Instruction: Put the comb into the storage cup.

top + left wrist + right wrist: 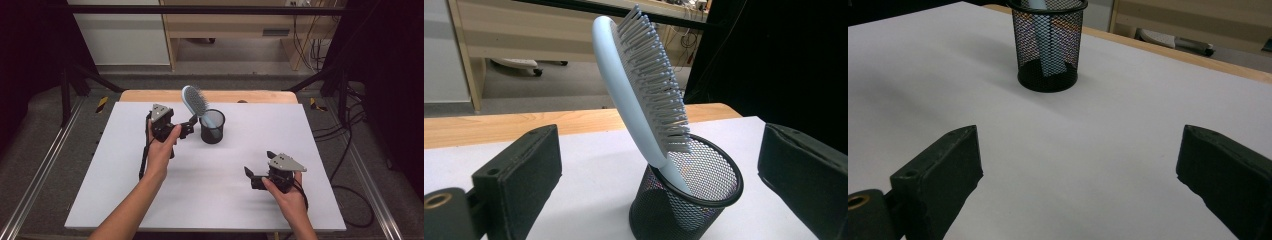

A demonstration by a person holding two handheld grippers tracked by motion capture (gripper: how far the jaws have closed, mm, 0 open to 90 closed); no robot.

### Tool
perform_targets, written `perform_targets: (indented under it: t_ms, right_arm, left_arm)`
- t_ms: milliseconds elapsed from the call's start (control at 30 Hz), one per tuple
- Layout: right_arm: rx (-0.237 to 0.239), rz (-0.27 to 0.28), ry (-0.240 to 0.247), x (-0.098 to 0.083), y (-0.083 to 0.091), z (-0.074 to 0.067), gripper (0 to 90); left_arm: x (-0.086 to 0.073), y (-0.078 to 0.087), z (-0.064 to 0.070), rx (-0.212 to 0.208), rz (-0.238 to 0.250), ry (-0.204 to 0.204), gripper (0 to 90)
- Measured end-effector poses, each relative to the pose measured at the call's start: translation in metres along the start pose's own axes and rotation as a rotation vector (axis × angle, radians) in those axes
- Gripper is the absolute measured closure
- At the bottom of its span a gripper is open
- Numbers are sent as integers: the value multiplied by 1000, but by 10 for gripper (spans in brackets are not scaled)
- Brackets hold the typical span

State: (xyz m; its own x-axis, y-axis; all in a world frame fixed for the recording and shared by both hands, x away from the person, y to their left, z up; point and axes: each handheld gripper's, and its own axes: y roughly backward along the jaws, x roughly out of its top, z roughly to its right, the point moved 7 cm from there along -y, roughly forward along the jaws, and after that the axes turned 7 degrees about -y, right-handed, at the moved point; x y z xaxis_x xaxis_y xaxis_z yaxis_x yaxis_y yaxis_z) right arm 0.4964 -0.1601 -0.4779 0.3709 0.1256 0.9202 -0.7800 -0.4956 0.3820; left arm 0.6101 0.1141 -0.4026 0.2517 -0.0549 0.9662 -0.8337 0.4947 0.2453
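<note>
A light-blue hairbrush (194, 101) stands handle-down in a black mesh cup (212, 128) at the far middle of the white table top (125, 200). Its head leans left over the rim, bristles facing right. My left gripper (190, 126) is open just left of the cup, and nothing is between its jaws. In the left gripper view the brush (636, 95) and the cup (704, 200) sit close ahead of the wide-apart gripper (659, 145). My right gripper (259, 165) rests open near the front right. Its own view shows the gripper (1078, 150) facing the cup (1048, 50) across bare table.
A wooden strip (150, 95) borders the table's far edge. Metal rails (45, 165) run along both sides. Cables (350, 150) trail on the floor to the right. A wooden desk (225, 30) stands beyond the table.
</note>
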Motion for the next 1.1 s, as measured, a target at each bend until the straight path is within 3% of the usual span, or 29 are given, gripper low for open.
perform_targets:
  t_ms: [767, 1100]
  right_arm:
    - [1, 0, 6, 0, 1, 1, 42]
    - [11, 1, -2, -1, 2, -3, 41]
  left_arm:
    - [6, 16, -10, -7, 27, -2, 20]
    - [21, 32, -27, 1, 53, -2, 20]
